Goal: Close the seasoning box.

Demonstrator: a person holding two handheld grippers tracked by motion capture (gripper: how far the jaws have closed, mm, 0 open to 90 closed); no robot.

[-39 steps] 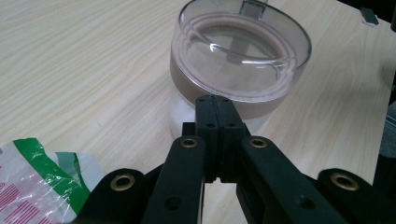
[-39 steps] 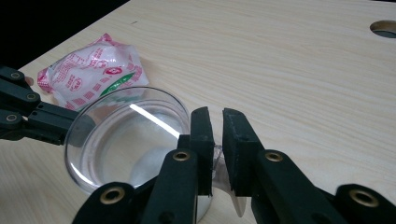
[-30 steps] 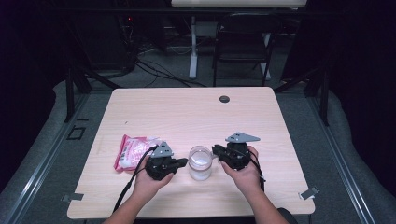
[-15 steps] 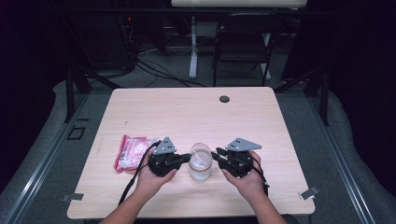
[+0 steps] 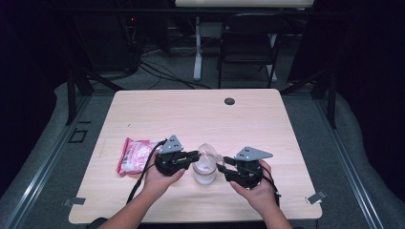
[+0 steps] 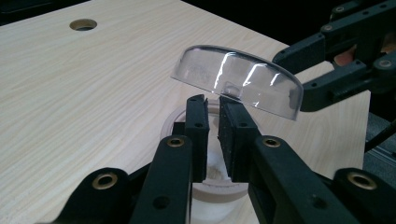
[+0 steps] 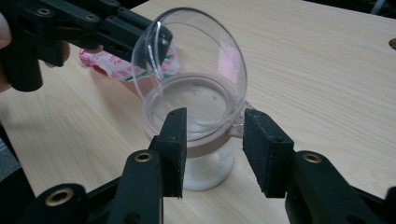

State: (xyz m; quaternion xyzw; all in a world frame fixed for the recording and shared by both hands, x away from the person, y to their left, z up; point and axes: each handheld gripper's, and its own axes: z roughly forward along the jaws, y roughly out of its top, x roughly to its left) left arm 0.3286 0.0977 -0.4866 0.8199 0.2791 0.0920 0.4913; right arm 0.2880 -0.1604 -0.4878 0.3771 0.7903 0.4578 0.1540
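Observation:
A clear cup [image 5: 204, 172] with white contents stands near the table's front edge. Its domed clear lid [image 5: 208, 151] is swung up on its hinge. My left gripper [image 5: 196, 155] reaches in from the left, and its jaws have just been opening. In the left gripper view they stand a narrow gap apart above the cup's rim [image 6: 171, 125], just under the lid's edge [image 6: 238, 79], with nothing pressed between them. My right gripper [image 7: 212, 119] has also been opening. Its fingers flank the cup's collar [image 7: 205, 148] without touching it.
A pink snack packet [image 5: 135, 155] lies left of the left hand. A round cable hole [image 5: 229, 101] sits near the table's far edge. A dark chair [image 5: 248, 47] and a desk leg stand beyond the table.
The lid has swung up from the cup. The right gripper's jaws have spread and drawn slightly right, away from the cup. The left gripper stays at the lid's edge.

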